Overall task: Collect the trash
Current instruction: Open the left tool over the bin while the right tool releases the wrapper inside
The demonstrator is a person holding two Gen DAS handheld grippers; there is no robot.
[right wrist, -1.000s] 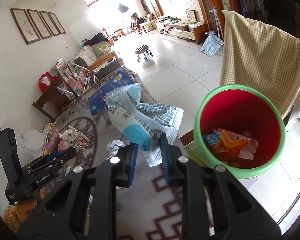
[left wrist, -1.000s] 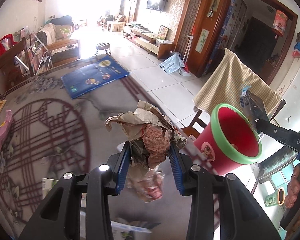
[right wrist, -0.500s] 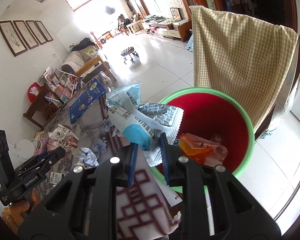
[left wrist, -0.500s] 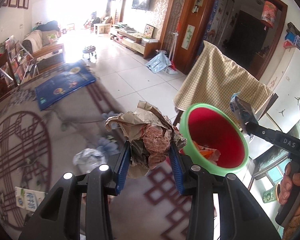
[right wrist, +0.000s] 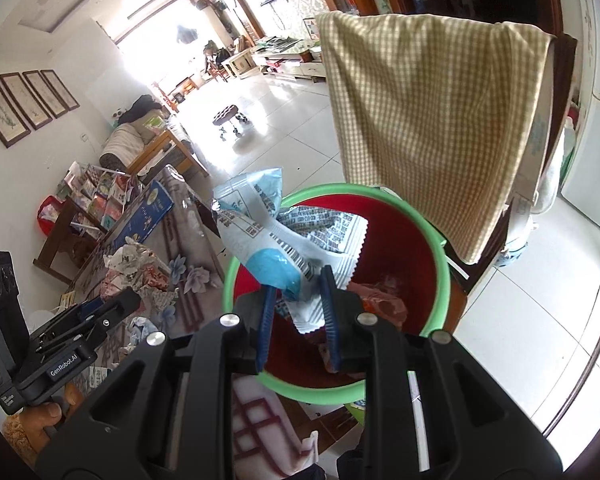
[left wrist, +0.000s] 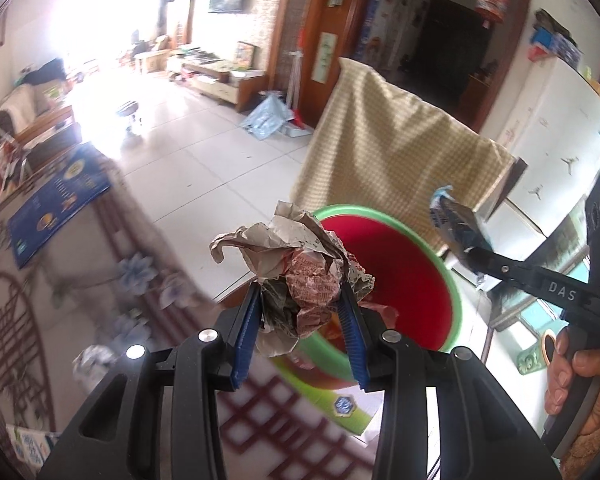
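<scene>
Crumpled paper wad [left wrist: 300, 276] is pinched tight in the left claw [left wrist: 300, 312], just short of the red bin [left wrist: 400, 280] with the green rim. I'd carry it past the near rim before letting go, or it drops on the desk [left wrist: 100, 300]. Bin bottom is hidden behind the wad

Right wrist view: right claw [right wrist: 298, 312] is clamped on a blue-white snack wrapper [right wrist: 284, 240], already over the bin [right wrist: 380, 248], so just release. Desk [right wrist: 188, 280] litter is too small to read, the bin's base is cut off

left gripper [left wrist: 300, 312] nearer the bucket [left wrist: 440, 264], wrapper [right wrist: 288, 248] now over it
</scene>
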